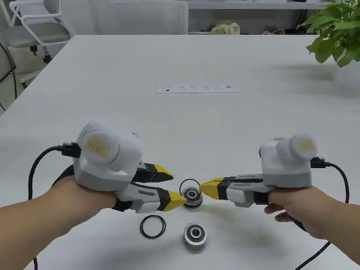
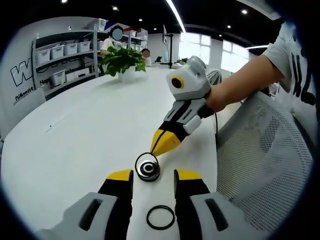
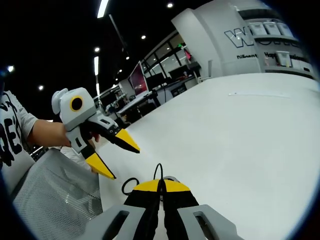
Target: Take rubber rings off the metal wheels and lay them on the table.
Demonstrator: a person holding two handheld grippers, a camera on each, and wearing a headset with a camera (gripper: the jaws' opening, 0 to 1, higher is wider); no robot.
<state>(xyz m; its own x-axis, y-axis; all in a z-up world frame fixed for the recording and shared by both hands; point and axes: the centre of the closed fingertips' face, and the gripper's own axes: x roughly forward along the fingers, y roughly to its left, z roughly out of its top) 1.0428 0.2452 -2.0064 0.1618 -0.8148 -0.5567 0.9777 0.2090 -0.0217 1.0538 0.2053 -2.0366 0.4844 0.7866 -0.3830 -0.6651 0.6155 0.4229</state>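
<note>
A small metal wheel (image 1: 192, 196) stands on the white table (image 1: 180, 124), just ahead of the gap between my left gripper's fingers (image 2: 148, 170). My right gripper (image 1: 203, 188) is shut on its black rubber ring (image 1: 189, 183), which loops up loosely around the wheel's top. The left gripper (image 1: 173, 186) is open, one yellow tip on each side of the wheel. A second wheel (image 1: 195, 234) sits nearer me, and a loose ring (image 1: 152, 226) lies flat beside it. In the right gripper view the pinched ring (image 3: 159, 172) rises from my shut jaws, and the left gripper (image 3: 123, 162) gapes opposite.
A white strip with sockets (image 1: 197, 88) lies mid-table. A potted plant (image 1: 334, 34) is at the far right corner and a white chair (image 1: 34, 22) at the far left. Cables trail from both grippers. A mesh chair back (image 2: 265, 165) is close behind.
</note>
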